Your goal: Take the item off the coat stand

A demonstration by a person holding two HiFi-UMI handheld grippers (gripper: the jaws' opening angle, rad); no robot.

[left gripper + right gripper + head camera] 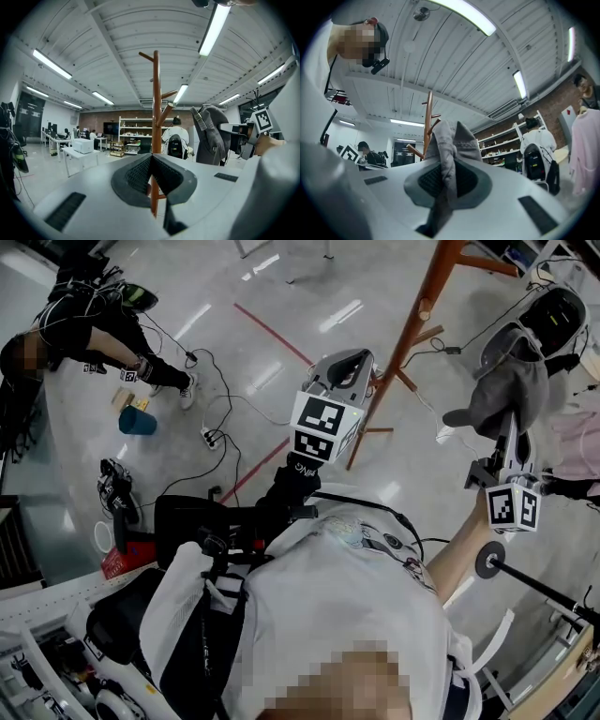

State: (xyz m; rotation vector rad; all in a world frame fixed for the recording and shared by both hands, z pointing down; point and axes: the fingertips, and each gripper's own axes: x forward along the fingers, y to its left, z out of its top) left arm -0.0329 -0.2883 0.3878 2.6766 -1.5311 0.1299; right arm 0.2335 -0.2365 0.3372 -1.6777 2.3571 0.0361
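The brown wooden coat stand (pixel 412 324) rises at the upper right of the head view, its pegs bare. A grey garment (pixel 506 390) hangs clear of the stand to its right, and my right gripper (pixel 511 432) is shut on a fold of it. In the right gripper view the grey cloth (pixel 450 145) is pinched between the pads, with the stand (pixel 427 122) behind it. My left gripper (pixel 361 357) is shut and holds nothing, close in front of the stand's pole (pixel 155 117). From the left gripper view the garment (pixel 211 136) hangs to the right.
A person (pixel 94 324) sits on the floor at the upper left beside a teal cup (pixel 137 420), a power strip (pixel 212 437) and cables. A backpack (pixel 553 320) and pink cloth (pixel 577 442) are at the right. Shelves (pixel 136 136) stand far back.
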